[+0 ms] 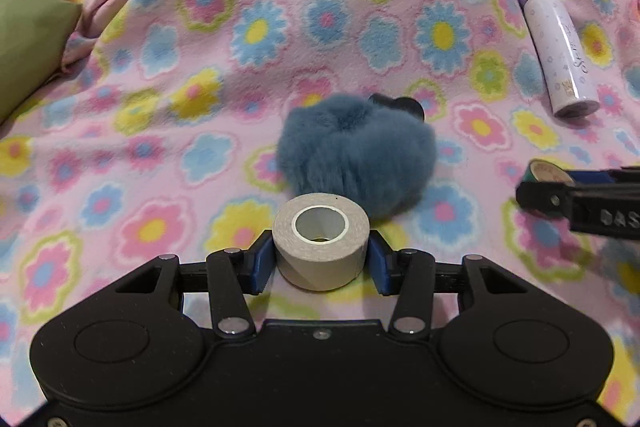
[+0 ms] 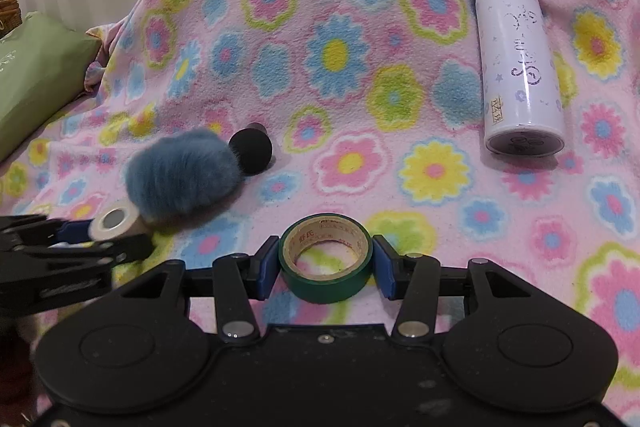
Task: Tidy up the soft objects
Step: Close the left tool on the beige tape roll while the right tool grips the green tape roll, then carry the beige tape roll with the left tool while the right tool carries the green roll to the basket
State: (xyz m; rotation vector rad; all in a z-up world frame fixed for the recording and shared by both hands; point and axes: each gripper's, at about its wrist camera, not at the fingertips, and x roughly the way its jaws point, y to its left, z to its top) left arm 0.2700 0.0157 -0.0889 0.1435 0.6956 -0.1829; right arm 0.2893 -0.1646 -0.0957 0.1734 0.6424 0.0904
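My left gripper (image 1: 321,261) is shut on a pale grey tape roll (image 1: 320,227), its blue pads pressing both sides, low over the flowered blanket (image 1: 200,107). Just beyond the roll lies a fluffy blue pompom (image 1: 360,151) with a black foam ball (image 1: 400,105) behind it. My right gripper (image 2: 325,267) is shut on a green tape roll (image 2: 326,285) with a cream core. From the right wrist view the pompom (image 2: 184,171) and the black ball (image 2: 252,149) lie to the left, and the left gripper (image 2: 108,233) holds the grey roll (image 2: 116,223) next to the pompom.
A white bottle with a purple lid (image 2: 518,63) lies on its side on the blanket at the right. A green cushion (image 2: 36,75) sits at the left edge, with a wicker basket (image 2: 10,11) behind it. A pale wall rises behind.
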